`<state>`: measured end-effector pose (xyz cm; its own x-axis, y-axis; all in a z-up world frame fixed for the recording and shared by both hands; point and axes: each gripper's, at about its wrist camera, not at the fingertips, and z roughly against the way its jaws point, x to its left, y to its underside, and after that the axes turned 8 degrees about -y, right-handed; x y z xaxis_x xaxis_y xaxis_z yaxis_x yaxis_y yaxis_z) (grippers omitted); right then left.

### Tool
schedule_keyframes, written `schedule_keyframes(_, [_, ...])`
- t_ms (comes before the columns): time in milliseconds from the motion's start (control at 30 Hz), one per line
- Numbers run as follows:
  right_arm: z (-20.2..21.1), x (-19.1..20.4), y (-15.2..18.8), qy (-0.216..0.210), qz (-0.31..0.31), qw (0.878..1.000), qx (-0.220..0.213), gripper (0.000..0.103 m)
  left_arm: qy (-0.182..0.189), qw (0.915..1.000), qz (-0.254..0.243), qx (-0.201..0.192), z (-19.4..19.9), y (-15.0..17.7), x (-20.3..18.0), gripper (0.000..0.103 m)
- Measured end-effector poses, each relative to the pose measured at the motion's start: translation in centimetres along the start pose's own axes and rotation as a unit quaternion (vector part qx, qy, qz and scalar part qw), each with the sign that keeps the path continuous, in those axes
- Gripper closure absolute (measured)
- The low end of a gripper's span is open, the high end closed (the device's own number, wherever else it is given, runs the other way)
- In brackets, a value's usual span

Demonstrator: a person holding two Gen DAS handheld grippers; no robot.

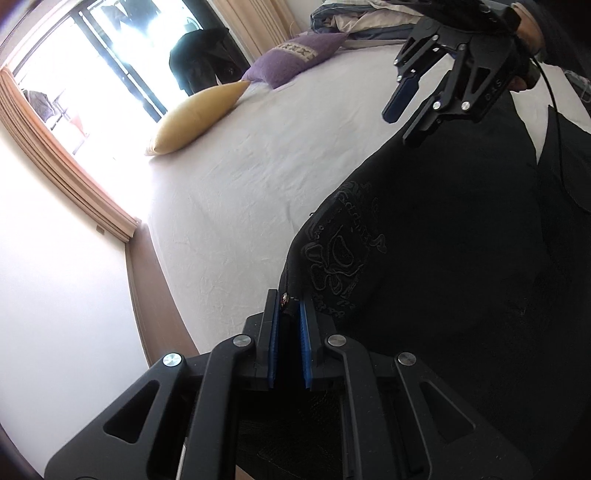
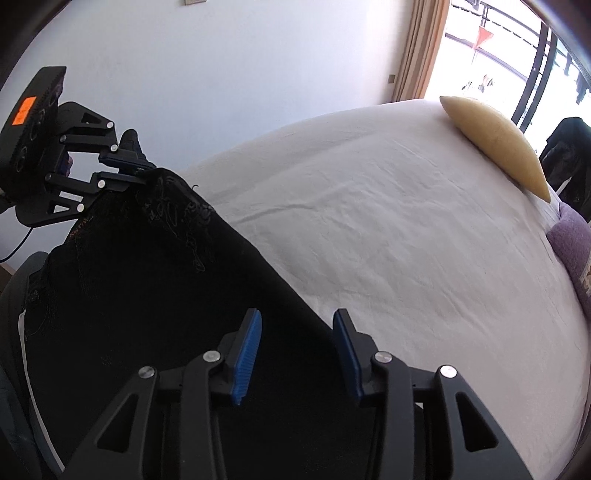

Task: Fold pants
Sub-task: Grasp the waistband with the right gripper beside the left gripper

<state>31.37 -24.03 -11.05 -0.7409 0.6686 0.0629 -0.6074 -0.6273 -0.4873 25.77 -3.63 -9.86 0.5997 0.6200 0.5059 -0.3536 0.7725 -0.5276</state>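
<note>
Black pants (image 1: 443, 258) lay spread on the bed (image 1: 258, 166), covering its near side, with dark embroidery (image 1: 343, 254) near the corner that was lifted. Left gripper (image 1: 290, 306) had that corner pinched between its blue pads (image 1: 274, 343), pressed close together with cloth and a small metal rivet showing in the gap. The right wrist view confirmed it: left gripper (image 2: 142, 168) clamped on the raised corner of the pants (image 2: 166, 295), fabric draping down from it onto the sheet.

Right gripper (image 2: 297, 332) was spread wide, holding nothing, hovering over the pants edge; one blue pad (image 2: 247, 354) sat above the black cloth, the other above the pale sheet (image 2: 406, 240). From the left wrist view, right gripper (image 1: 404, 114) hung apart from the cloth, jaws splayed, near the far end of the pants.

Further out: yellow pillow (image 1: 195, 118) and purple pillow (image 1: 295, 59) on the bed by the window (image 1: 92, 62), rumpled bedding (image 1: 354, 18) behind, curtain (image 2: 417, 48) beside the glass.
</note>
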Motion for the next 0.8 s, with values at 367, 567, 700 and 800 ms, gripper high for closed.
schedule_keyframes(367, [-2.7,1.6,-1.7,-0.006,0.052,0.998,0.045,0.078,-0.026,0.9986,-0.026,-0.038,3.7,0.7,-1.6,0.094])
schedule_keyframes(567, [-2.8,1.8,-1.6,-0.008,0.051,0.997,0.055,0.095,-0.024,0.9985,-0.021,-0.045,4.5,1.3,-1.4,0.094])
schedule_keyframes(700, [-1.9,2.7,-1.2,-0.001,0.053,0.997,0.049,0.097,-0.022,0.9987,-0.013,-0.044,4.9,1.5,-1.4,0.094])
schedule_keyframes(800, [-0.4,3.5,-0.6,0.004,0.05,0.998,0.036,0.098,-0.02,0.9986,-0.009,-0.047,6.4,1.9,-1.9,0.094])
